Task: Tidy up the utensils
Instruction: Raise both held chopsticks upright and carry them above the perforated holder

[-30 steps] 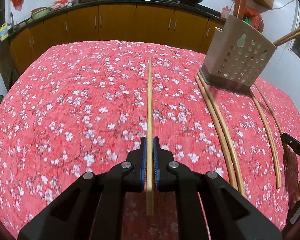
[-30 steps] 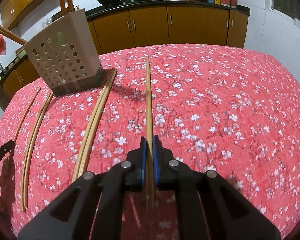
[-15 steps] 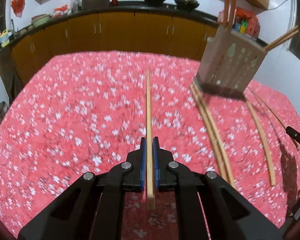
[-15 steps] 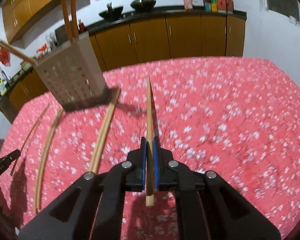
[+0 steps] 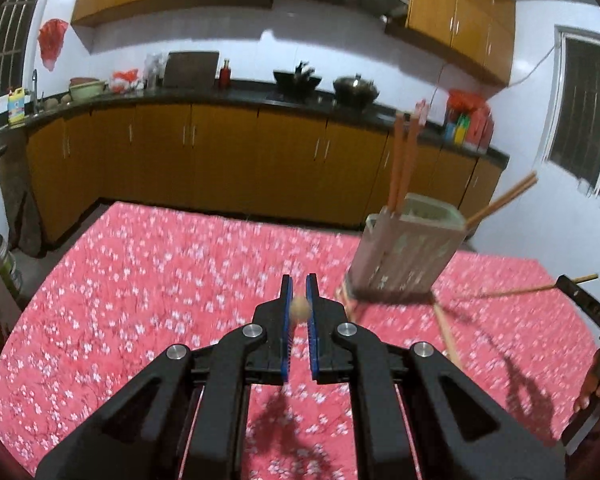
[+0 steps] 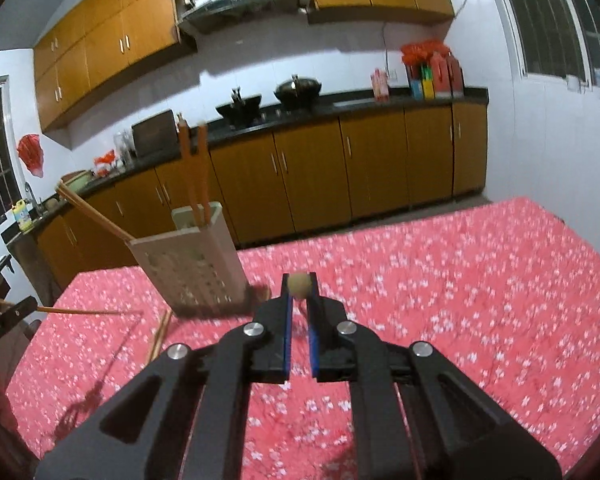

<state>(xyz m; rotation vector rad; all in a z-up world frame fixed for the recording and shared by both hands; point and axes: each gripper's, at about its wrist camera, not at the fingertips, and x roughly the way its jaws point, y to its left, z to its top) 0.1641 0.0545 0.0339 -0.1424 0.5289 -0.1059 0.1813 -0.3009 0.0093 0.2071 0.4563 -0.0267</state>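
Both grippers, left [image 5: 299, 312] and right [image 6: 299, 286], clamped on a chopstick each, now lifting off cloth [image 5: 140, 280]; holder [image 5: 404, 256], right of centre, comes next.

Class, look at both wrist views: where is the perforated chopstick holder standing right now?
The chopstick holder stands upright on the flowered tablecloth, right of centre in the left wrist view, left of centre in the right.

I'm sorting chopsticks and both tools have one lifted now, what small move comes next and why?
Probably carry the left tool toward the holder and aim for its open top. Its chopstick is clamped and clear of the tablecloth; the holder already has chopsticks standing in it. The right tool could follow.
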